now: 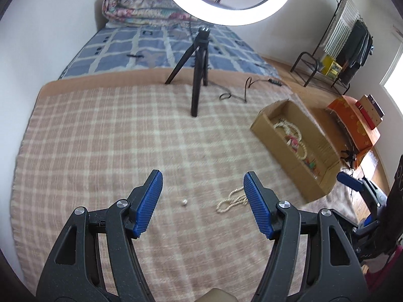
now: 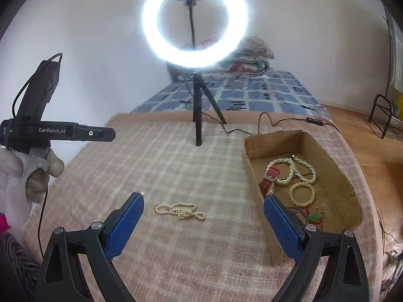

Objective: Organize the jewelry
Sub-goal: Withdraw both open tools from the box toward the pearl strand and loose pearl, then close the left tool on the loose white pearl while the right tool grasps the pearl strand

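Observation:
A pearl necklace [image 2: 180, 211] lies bunched on the checked blanket [image 2: 176, 166]; in the left wrist view it [image 1: 230, 201] lies just ahead, partly behind my right finger. A small white bead [image 1: 183, 202] lies between the left gripper's fingers. A cardboard box [image 2: 254, 168] at the right holds pearl strands [image 2: 293, 170], a bead bracelet [image 2: 301, 194], a red watch strap [image 2: 270, 180] and small coloured pieces [image 2: 314, 217]. My left gripper [image 1: 202, 177] is open and empty above the blanket. My right gripper [image 2: 204, 201] is open and empty, with the necklace between its fingers.
A ring light [image 2: 195, 29] on a black tripod [image 2: 197, 115] stands at the blanket's far edge, with its cable [image 2: 284, 123] trailing right. The box also shows in the left wrist view [image 1: 274, 138]. A folded quilt [image 1: 141, 7], a clothes rack [image 1: 345, 40] and an orange box [image 1: 352, 123] lie beyond.

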The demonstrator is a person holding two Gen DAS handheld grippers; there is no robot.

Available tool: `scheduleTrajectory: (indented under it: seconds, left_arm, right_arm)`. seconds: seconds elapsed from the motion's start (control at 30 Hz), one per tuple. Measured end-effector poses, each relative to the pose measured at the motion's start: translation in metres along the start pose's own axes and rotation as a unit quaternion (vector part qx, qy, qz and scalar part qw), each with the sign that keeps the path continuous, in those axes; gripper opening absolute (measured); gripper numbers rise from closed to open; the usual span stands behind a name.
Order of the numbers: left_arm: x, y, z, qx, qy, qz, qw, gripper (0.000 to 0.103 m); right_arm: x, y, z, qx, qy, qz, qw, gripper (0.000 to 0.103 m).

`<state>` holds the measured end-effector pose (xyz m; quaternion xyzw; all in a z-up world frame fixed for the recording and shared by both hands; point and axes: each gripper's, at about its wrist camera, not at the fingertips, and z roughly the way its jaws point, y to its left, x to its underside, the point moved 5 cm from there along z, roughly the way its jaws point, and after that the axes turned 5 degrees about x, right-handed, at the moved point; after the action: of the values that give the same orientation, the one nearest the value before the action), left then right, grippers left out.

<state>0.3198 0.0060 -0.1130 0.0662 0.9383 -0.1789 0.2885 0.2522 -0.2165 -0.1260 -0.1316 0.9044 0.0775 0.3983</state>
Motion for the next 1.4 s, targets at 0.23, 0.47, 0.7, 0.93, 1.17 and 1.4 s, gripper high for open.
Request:
scheduleTrajectory:
  seconds: [0.23,0.47,0.7,0.93,1.17,1.4]
  left_arm:
    - [0.030,0.019,0.024,-0.001,0.044,-0.007,0.9990,0.057]
    - [0.052,0.026,0.050,0.015,0.088,-0.012,0.9960,0.047]
    - [0.063,0.031,0.071,0.015,0.114,-0.013,0.9932,0.040]
    - [0.065,0.030,0.085,0.009,0.125,-0.005,0.9921,0.040]
    - [0.066,0.029,0.100,-0.001,0.129,0.006,0.9916,0.040]
    - [0.062,0.031,0.112,-0.011,0.129,0.004,0.9916,0.040]
  right_arm:
    - [0.014,0.022,0.033,-0.045,0.064,-0.063,0.995,0.070]
    - [0.035,0.030,0.070,-0.056,0.124,-0.120,0.983,0.048]
    - [0.045,0.040,0.095,-0.060,0.147,-0.170,0.973,0.045]
    - [0.042,0.044,0.113,-0.051,0.149,-0.185,0.970,0.045]
    - [0.045,0.043,0.128,-0.042,0.161,-0.195,0.967,0.054]
    - [0.048,0.042,0.137,-0.040,0.164,-0.193,0.966,0.054]
